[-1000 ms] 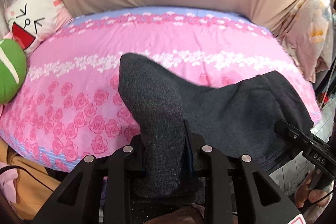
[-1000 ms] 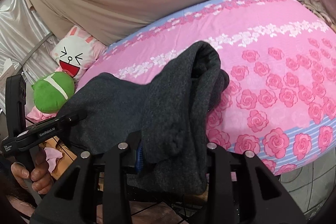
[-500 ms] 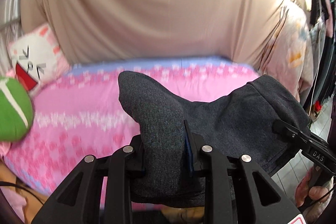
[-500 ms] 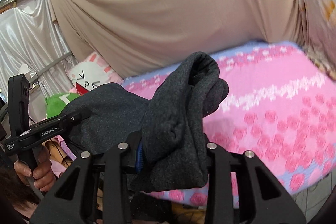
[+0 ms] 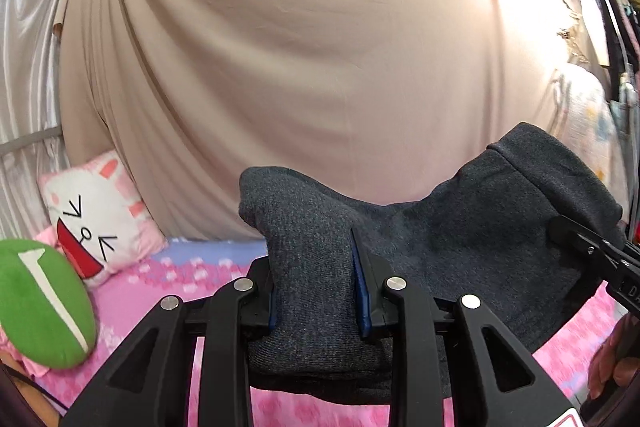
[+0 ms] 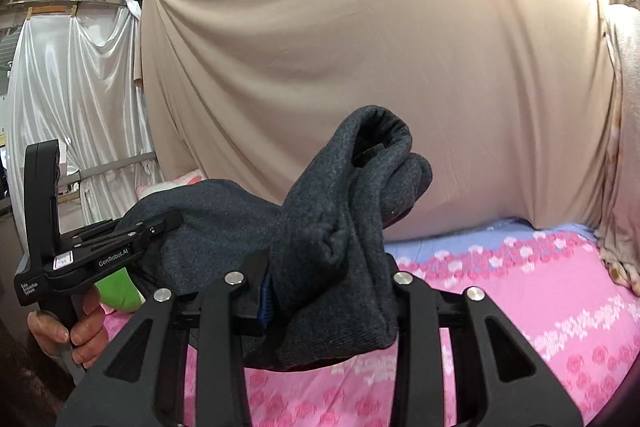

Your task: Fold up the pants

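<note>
Dark grey knit fills my left gripper (image 5: 316,291): in the left view its jaws are clamped on a thick bunch of the pants (image 5: 460,239), held up above the pink bed (image 5: 132,299), while the far corner sits pinched in my other tool at the right edge, and if that bulky wad slides between the pads the edge drops and the fold goes crooked. In the right view my right gripper (image 6: 332,291) grips a rolled, lumpy clump of the same pants; that roll could unfurl or trap a twist once I lay the cloth down.
</note>
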Motion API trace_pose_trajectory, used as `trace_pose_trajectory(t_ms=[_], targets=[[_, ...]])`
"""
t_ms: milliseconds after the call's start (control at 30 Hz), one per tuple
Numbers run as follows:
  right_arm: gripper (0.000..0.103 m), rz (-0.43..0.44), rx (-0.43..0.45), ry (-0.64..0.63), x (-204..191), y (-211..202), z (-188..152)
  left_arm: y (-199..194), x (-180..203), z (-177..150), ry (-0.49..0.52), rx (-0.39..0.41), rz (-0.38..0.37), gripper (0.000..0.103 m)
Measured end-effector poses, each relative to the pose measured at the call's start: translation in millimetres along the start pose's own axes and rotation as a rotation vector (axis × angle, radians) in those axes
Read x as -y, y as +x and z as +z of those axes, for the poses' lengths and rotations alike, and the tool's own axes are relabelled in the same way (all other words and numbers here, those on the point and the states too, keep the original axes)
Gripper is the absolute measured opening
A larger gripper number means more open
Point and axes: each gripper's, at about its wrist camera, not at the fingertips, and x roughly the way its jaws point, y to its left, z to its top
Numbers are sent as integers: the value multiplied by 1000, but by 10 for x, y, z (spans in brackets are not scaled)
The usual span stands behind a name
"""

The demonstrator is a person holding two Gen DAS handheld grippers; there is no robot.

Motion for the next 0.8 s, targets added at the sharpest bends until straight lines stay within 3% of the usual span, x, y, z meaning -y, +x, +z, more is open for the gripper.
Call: trace_pose_trajectory(t_ms=[267,367,400,467,500,533,567,600,700,733,767,800], targets=[[32,4,10,40,258,763,203,668,-73,227,11,39,90,24],[32,-12,8,50,377,1017,217,914,-84,280,19,42,126,14],[32,-12,4,56,420,1090,209,965,-89,293,18,51,144,2],[32,-19,-8,65,503,1278,192,1097,-66,329,51,90,214,1],[32,-22,-15,64,539,1352,174,1202,-61,350,61,82,211,1],[32,-32,-27,64,574,1462,144,1331,-81,366,46,52,194,1],[23,-39,-48,68,617,1578,105,1488,-104,356,28,2,173,1],[1,-53,-85,67,671,1743,45,1678,-140,320,10,-65,138,2],[1,-141,-180,91,923,2006,-207,2209,-408,-31,-135,-321,5,11],[1,-170,-232,103,1051,2059,-342,2394,-539,-302,-194,-457,-48,18],[6,-196,-282,114,1159,2064,-467,2485,-644,-526,-246,-537,-87,40],[12,-216,-299,119,1223,2026,-553,2533,-732,-773,-310,-597,-110,54]])
